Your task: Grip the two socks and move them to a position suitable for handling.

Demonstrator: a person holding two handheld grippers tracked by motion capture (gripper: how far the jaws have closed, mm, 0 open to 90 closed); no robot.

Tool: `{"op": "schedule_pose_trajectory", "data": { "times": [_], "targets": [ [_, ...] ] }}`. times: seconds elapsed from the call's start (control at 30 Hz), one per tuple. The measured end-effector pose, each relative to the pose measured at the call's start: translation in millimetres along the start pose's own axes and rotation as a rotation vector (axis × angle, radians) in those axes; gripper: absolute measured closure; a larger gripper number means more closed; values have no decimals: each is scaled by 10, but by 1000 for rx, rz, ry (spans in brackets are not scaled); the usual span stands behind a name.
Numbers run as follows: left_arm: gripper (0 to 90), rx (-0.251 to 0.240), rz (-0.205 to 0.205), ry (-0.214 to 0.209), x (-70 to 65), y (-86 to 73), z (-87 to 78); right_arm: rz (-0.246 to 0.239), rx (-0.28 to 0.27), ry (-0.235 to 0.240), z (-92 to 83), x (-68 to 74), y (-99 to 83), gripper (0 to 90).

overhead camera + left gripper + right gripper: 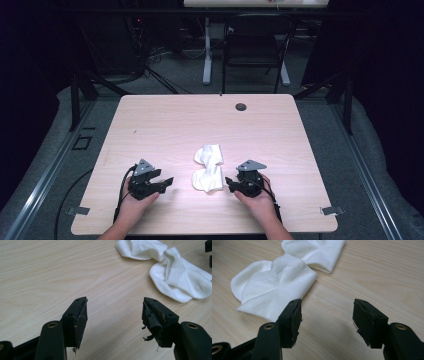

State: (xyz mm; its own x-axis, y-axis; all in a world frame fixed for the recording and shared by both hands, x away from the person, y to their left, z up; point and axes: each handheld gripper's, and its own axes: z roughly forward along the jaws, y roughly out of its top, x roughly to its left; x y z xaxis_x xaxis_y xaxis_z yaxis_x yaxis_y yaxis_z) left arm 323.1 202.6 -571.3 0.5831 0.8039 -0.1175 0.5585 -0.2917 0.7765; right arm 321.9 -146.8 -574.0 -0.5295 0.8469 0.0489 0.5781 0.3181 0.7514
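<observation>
STATE: left gripper point(168, 181) and right gripper point(229, 184) spread wide, nothing held | STEP: near sock point(208, 179) to be approached | METHOD: edge to be pinched low, far sock point(209, 154) left undisturbed.

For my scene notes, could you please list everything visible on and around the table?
socks: two, white, lying touching each other at the table's near middle, between the grippers.
table: one, light wood, centre.
grommet: one, dark, round, at the table's far edge.
chair: one, black, beyond the table.
left gripper: one, black, near left of the socks, fingers apart, nothing between them.
right gripper: one, black, near right of the socks, fingers apart, nothing between them.
hands: two, holding the grippers.
</observation>
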Motion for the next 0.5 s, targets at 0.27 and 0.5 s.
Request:
{"op": "schedule_pose_trajectory", "data": {
  "times": [0.27, 0.5],
  "targets": [
    [373, -6, 12, -5, -13, -8, 8, -8, 20, 35, 9, 9, 25, 429],
    [385, -7, 35, -21, -39, -9, 25, 11, 40, 41, 10, 26, 10, 488]
  ]
}}
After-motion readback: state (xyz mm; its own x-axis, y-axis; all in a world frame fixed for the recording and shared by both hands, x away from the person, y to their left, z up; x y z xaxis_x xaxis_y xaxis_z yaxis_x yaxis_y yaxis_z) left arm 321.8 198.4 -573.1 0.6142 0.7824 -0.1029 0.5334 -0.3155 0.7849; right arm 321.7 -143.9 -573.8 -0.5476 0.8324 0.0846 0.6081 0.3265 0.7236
